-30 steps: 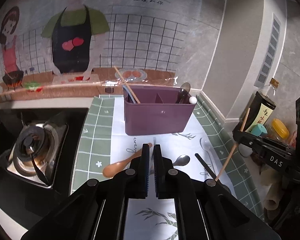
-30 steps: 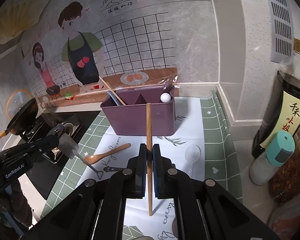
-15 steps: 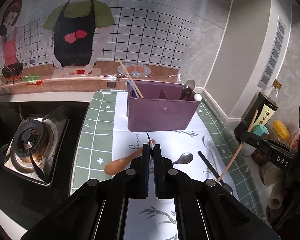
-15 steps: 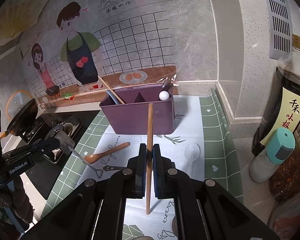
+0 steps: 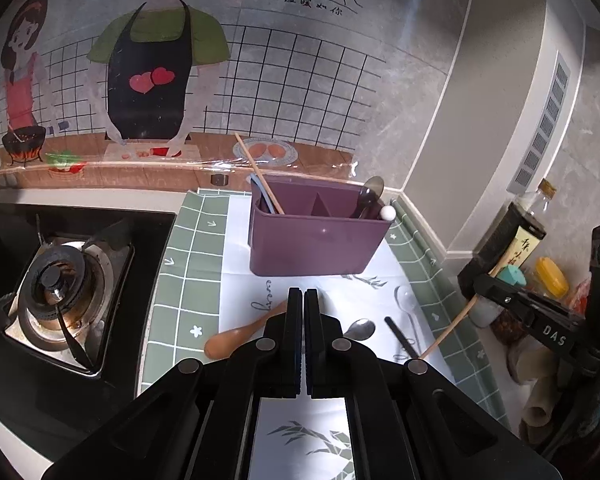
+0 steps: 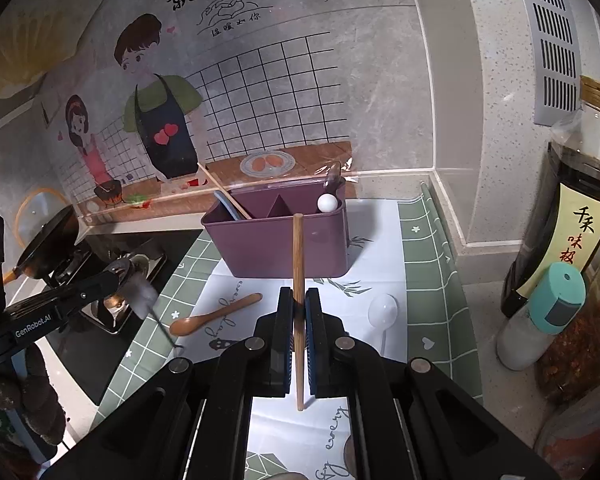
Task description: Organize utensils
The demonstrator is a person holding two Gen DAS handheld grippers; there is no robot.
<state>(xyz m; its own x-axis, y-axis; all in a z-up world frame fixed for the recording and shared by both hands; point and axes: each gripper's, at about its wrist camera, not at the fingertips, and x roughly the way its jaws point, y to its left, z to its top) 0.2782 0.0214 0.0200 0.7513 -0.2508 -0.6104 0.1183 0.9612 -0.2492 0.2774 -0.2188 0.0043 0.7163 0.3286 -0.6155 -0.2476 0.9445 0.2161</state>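
Note:
A purple divided utensil holder [image 5: 316, 240] stands on the patterned mat; it also shows in the right wrist view [image 6: 280, 236]. It holds a wooden chopstick, a blue utensil, a metal spoon and a white-tipped utensil. My right gripper [image 6: 299, 300] is shut on a wooden chopstick [image 6: 298, 280], held upright above the mat in front of the holder. My left gripper [image 5: 302, 300] is shut; in the right wrist view a thin dark utensil [image 6: 162, 324] hangs from it. A wooden spoon [image 5: 244, 334], a metal spoon [image 5: 360, 328], a clear spoon [image 5: 404, 300] and a dark chopstick [image 5: 402, 342] lie on the mat.
A gas stove [image 5: 56, 292] sits left of the mat. A soy sauce bottle [image 6: 568, 224], a teal-capped shaker [image 6: 540, 316] and jars stand at the right. The wall runs close behind the holder. A pan lid [image 6: 40, 240] sits far left.
Both grippers have risen and drawn back slightly from the holder. The chopstick stays upright in my right gripper.

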